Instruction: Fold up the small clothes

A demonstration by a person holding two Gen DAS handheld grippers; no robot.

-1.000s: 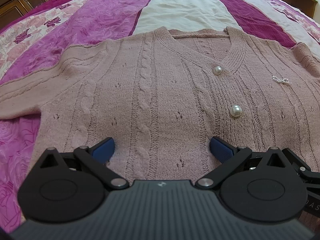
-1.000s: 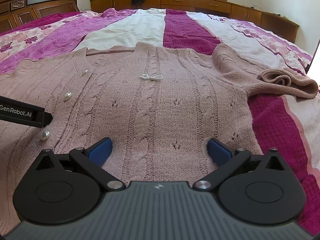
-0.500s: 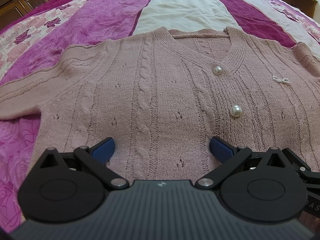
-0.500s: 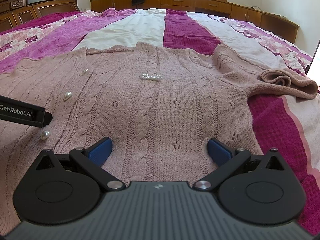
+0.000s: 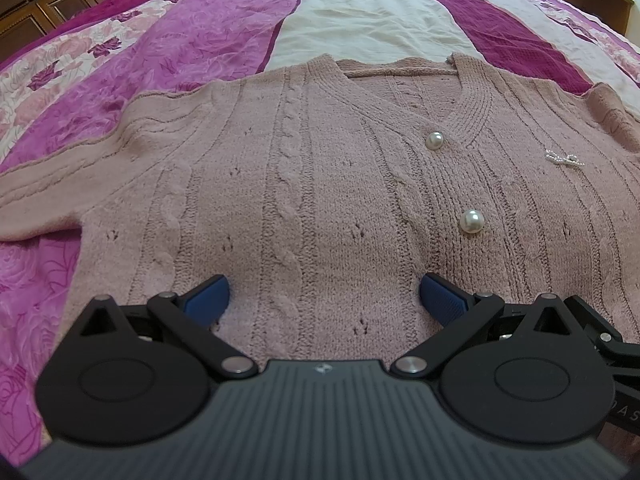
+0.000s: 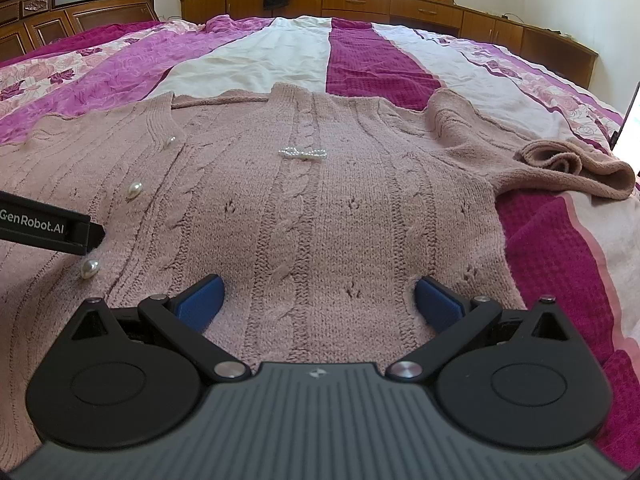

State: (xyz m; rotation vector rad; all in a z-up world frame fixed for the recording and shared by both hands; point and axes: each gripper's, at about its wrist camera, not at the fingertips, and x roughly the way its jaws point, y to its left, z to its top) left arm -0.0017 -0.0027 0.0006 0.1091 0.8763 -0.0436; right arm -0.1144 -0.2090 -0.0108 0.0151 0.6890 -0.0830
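Pink cardigan (image 5: pixel 304 184) spread flat on striped bed (image 5: pixel 368 20), filling mid-frame. Left sleeve (image 5: pixel 44 196) stretched toward left edge, seen only from left wrist; bunched right sleeve (image 6: pixel 572 168) at right edge, only from right wrist. Left tongs (image 5: pixel 324 300) spread wide over hem, gripping nothing. Right tongs (image 6: pixel 320 300) likewise wide, empty.

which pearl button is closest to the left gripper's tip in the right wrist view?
The lowest pearl button, just under the left gripper tip. The other two sit farther up the cardigan toward the neckline.
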